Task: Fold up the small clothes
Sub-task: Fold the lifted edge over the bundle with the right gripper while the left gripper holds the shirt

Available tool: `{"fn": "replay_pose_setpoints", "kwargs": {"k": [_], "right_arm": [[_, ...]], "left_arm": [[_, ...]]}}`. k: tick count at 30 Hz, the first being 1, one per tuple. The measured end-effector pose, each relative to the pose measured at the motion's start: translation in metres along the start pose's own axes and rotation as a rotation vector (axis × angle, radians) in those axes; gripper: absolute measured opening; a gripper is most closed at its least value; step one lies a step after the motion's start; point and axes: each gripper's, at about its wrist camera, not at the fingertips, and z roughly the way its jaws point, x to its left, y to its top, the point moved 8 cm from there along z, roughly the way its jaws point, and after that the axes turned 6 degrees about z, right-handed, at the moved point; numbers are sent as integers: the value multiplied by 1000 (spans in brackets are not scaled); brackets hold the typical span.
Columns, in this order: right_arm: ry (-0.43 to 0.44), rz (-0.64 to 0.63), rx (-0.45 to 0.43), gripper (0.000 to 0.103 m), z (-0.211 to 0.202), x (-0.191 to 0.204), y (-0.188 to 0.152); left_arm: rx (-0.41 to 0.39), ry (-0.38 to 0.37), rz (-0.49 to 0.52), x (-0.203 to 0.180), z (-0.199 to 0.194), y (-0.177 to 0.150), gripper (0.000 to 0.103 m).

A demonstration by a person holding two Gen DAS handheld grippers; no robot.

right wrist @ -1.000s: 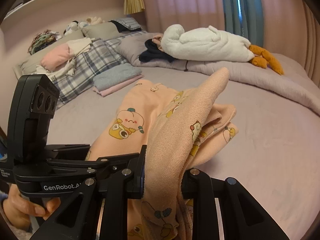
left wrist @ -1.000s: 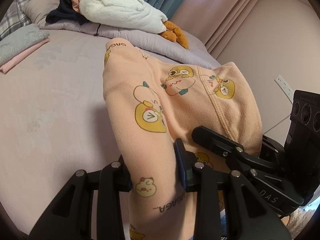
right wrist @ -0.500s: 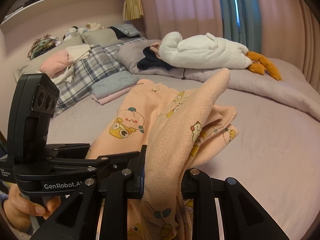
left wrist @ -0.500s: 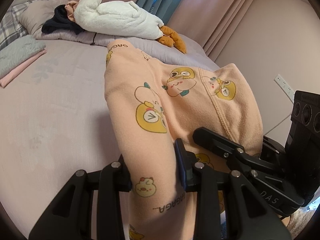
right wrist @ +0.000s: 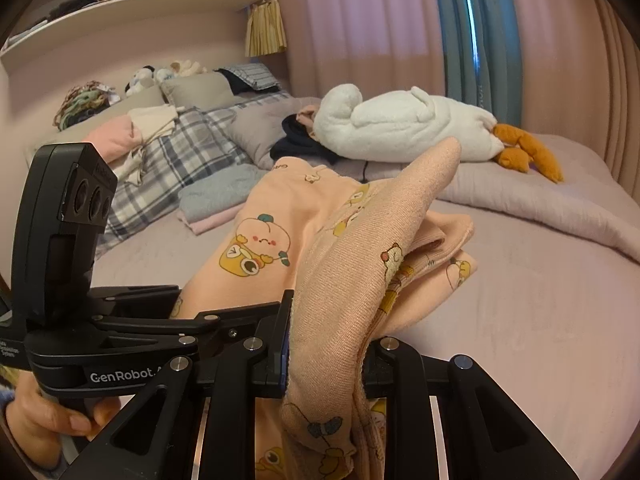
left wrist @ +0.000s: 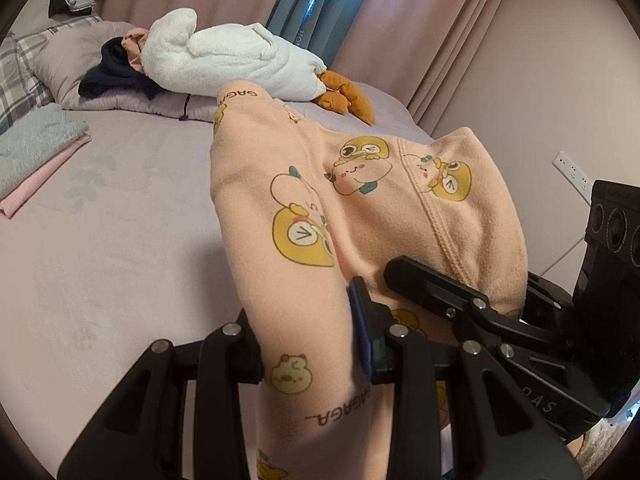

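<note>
A small peach garment (left wrist: pixel 360 208) printed with yellow cartoon animals is lifted off the lilac bed, bunched between both grippers. My left gripper (left wrist: pixel 310 340) is shut on a thick fold of the peach garment (right wrist: pixel 340 248), and its body also shows at the left of the right wrist view. My right gripper (right wrist: pixel 326 348) is shut on another bunched edge of the same cloth; one corner sticks up past its pads. In the left wrist view the right gripper's body (left wrist: pixel 500 320) sits close at the lower right. The cloth hides both pairs of pads.
A white plush goose (right wrist: pixel 400 124) lies on a rolled duvet at the back of the bed (left wrist: pixel 100 240). A folded grey and pink stack (left wrist: pixel 32 152) sits at the left. Plaid pillows (right wrist: pixel 180 152) and shelves are behind; curtains and a wall socket (left wrist: pixel 572 172) to the right.
Both grippers have risen a little with the garment still clamped; the bed and plush goose sit lower and farther in view. The grips look unchanged.
</note>
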Motion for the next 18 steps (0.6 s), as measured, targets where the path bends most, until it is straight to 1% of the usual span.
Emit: {"fn": "replay_pose_setpoints", "kwargs": {"k": [5,18], "right_arm": [[4,4,-3,25,4,1,4],[23,17,47,25,35,-1,4]], "left_arm": [[-3,14,4,7,5,3,33],[22,42,-21,36,26,-1,35]]}}
